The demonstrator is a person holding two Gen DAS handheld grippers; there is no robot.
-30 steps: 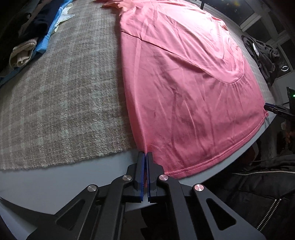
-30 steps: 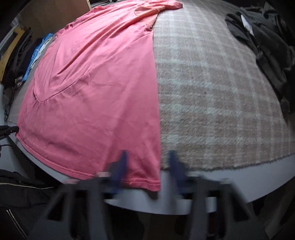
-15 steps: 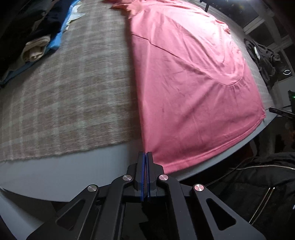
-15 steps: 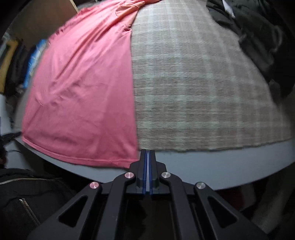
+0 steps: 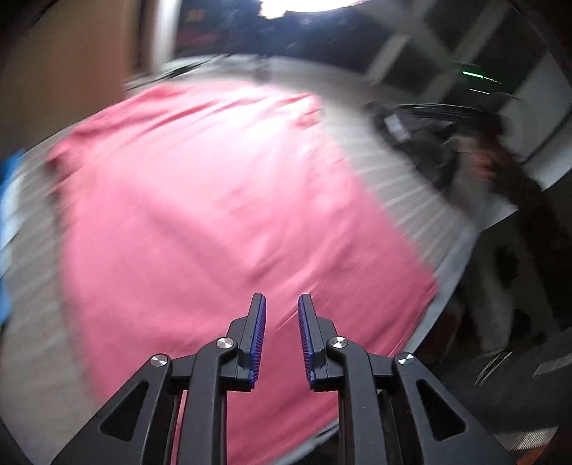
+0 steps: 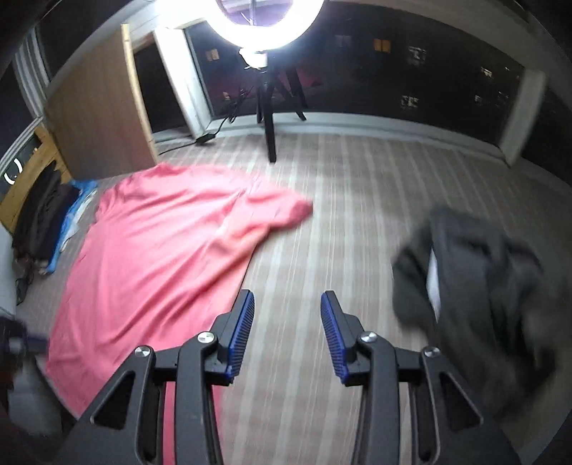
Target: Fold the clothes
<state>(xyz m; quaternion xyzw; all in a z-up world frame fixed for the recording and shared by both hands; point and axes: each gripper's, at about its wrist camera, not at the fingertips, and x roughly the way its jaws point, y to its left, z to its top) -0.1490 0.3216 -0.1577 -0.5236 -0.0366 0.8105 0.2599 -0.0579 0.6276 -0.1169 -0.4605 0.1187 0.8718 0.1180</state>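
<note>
Although the left wrist view is blurred, the left gripper [image 5: 281,304] shows clearly at the bottom: its two blue-lined fingers stand a narrow gap apart and hold nothing. Seen between and past them is the pink garment [image 5: 214,214], which lies spread on the plaid blanket [image 5: 404,186] and fills most of this view. Its near hem reaches the pale edge of the surface at the lower right. A blue cloth [image 5: 9,214] shows at the left border, and a dark garment [image 5: 425,125] lies beyond the pink one on the right, but both are too smeared to describe well.

In the right wrist view the right gripper [image 6: 287,304] is opened wider, also with nothing between its fingers, and it is above the bare plaid blanket [image 6: 357,214], just beside the right edge of the pink garment [image 6: 161,257]. To the right lies a crumpled grey garment [image 6: 475,279]. On the left, past the pink garment, there is a blue cloth [image 6: 77,211] and next to it a pile of dark clothes [image 6: 43,218]. Farther back a black tripod [image 6: 270,114] stands on the blanket and carries a bright ring light [image 6: 270,21]. Behind it are dark windows [image 6: 411,68] and a wooden panel [image 6: 96,118].
</note>
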